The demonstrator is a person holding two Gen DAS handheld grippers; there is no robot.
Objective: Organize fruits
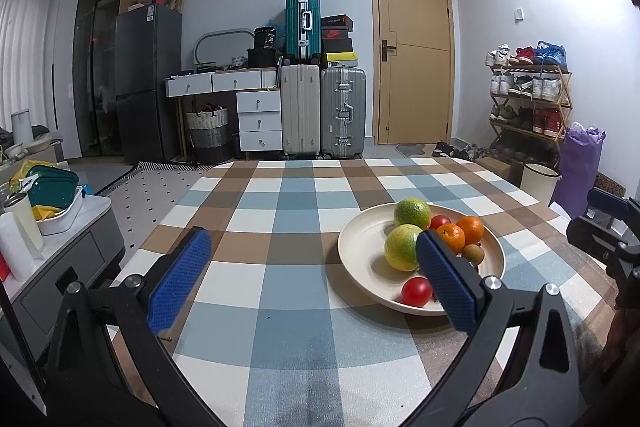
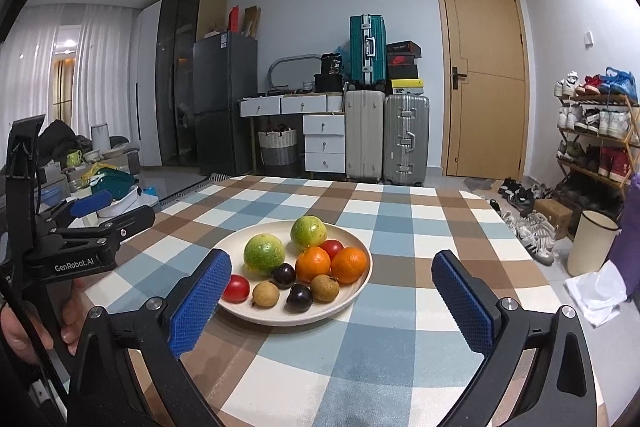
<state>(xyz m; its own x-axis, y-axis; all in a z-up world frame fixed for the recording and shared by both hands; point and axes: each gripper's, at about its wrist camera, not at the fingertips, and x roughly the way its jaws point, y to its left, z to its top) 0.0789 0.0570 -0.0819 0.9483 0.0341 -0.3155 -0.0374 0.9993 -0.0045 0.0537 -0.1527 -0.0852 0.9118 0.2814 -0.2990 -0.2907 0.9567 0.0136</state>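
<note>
Here, plate: round, flat on the checked cloth — no long axis.
Fruit: 2 oranges upright.
Left gripper: spread wide, empty.
Right gripper: spread wide, empty.

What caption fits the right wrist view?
Open right gripper faces a cream plate of mixed fruit on the checked tablecloth.

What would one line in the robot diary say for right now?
left gripper: open, empty | right gripper: open, empty | plate: all fruit on it | table: checked cloth
</note>
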